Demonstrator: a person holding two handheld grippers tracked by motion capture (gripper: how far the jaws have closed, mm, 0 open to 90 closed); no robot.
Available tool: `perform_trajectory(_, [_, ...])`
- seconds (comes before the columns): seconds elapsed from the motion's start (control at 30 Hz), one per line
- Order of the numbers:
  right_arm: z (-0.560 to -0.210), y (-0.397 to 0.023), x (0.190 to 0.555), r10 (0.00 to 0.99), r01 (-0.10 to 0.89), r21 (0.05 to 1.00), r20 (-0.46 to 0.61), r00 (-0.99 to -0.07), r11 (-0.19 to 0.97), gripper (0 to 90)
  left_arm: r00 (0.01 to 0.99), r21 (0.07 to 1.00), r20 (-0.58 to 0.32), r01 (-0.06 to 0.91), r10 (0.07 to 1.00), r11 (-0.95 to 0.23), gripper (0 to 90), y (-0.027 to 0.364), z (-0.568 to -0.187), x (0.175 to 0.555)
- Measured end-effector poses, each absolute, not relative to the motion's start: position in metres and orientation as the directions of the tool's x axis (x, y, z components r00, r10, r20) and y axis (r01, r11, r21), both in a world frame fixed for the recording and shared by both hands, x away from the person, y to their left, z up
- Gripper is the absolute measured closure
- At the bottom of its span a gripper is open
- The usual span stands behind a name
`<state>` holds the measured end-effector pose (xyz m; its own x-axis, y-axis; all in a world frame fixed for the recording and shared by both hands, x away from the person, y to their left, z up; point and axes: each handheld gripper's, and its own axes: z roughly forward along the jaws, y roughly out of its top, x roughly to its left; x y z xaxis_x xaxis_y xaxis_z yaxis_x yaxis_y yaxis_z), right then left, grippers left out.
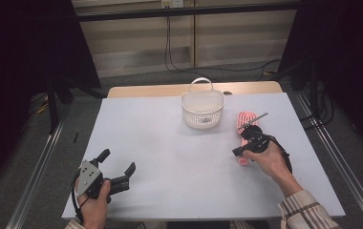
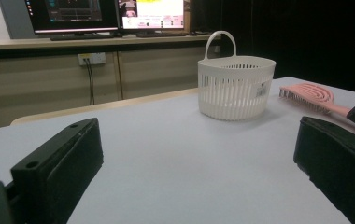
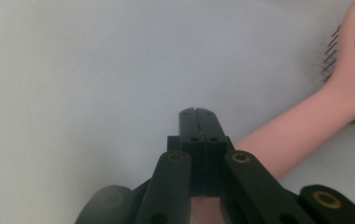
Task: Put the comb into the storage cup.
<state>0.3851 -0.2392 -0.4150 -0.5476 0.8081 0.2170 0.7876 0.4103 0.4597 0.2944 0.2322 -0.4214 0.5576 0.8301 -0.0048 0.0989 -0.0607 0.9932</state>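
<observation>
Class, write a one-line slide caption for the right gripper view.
Right gripper, jaws shut and empty, poised over the white table beside the pink hairbrush handle.

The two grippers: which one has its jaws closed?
The right gripper, beside the pink brush; its jaws meet. The left gripper has jaws wide apart.

Pink hairbrush (image 1: 244, 125); white basket (image 1: 202, 109); black jaws; plaid sleeve (image 1: 304, 212).
</observation>
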Motion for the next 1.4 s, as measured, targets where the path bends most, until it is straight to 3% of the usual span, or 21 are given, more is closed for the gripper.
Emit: perform_trajectory(1.4, [-0.415, -0.254, 0.377, 0.824, 0.810, 0.422, 0.213, -0.525, 0.407, 90.0, 0.560, 0.993, 0.002, 0.095, 0.829, -0.067, 1.4, 0.232, -0.421, 0.296])
